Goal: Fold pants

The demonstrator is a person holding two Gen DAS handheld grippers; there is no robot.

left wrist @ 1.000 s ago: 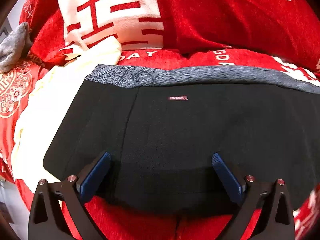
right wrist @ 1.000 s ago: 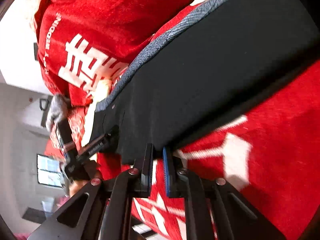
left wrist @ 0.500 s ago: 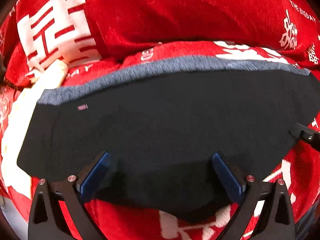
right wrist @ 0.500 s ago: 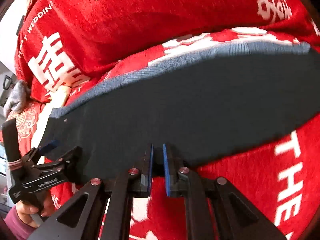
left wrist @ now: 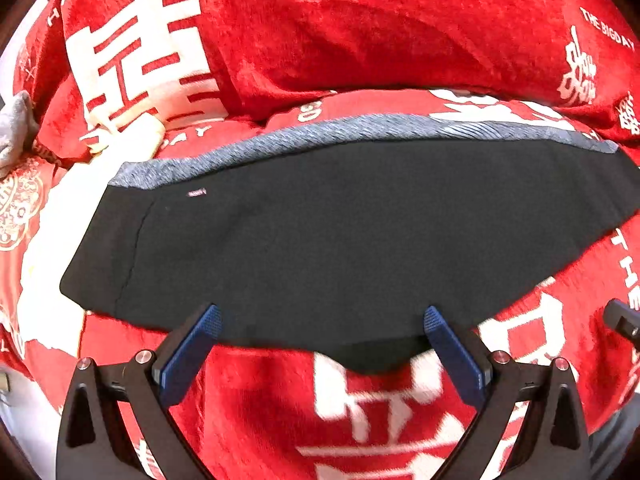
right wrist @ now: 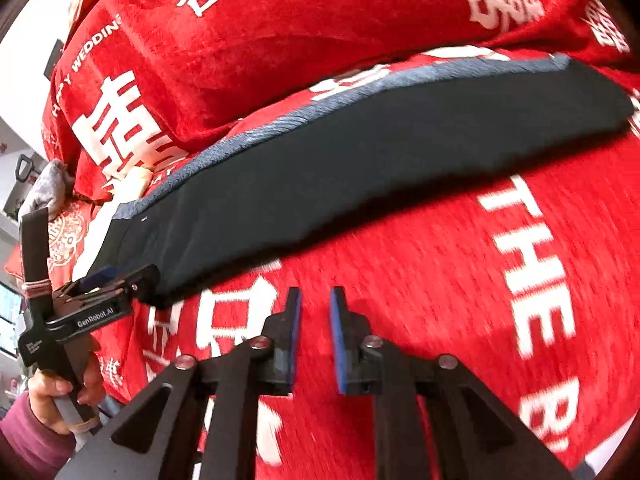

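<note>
The black pants [left wrist: 340, 240] lie folded flat in a long strip on the red bedspread [left wrist: 384, 412], grey waistband [left wrist: 360, 132] along the far edge. They also show in the right wrist view [right wrist: 360, 168]. My left gripper [left wrist: 322, 320] is open wide and empty, its fingertips at the pants' near edge. It shows in the right wrist view [right wrist: 116, 276] at the pants' left end. My right gripper [right wrist: 316, 296] is slightly open and empty, over the bedspread just short of the pants' near edge.
A red quilt with white characters [left wrist: 360, 32] is heaped behind the pants. A cream cloth [left wrist: 52, 216] lies under the pants' left end. A grey garment [left wrist: 14, 128] sits at the far left.
My right gripper has let go of the pants' near edge, opened a little and pulled back. My left gripper stayed open and drew back to the near edge.
</note>
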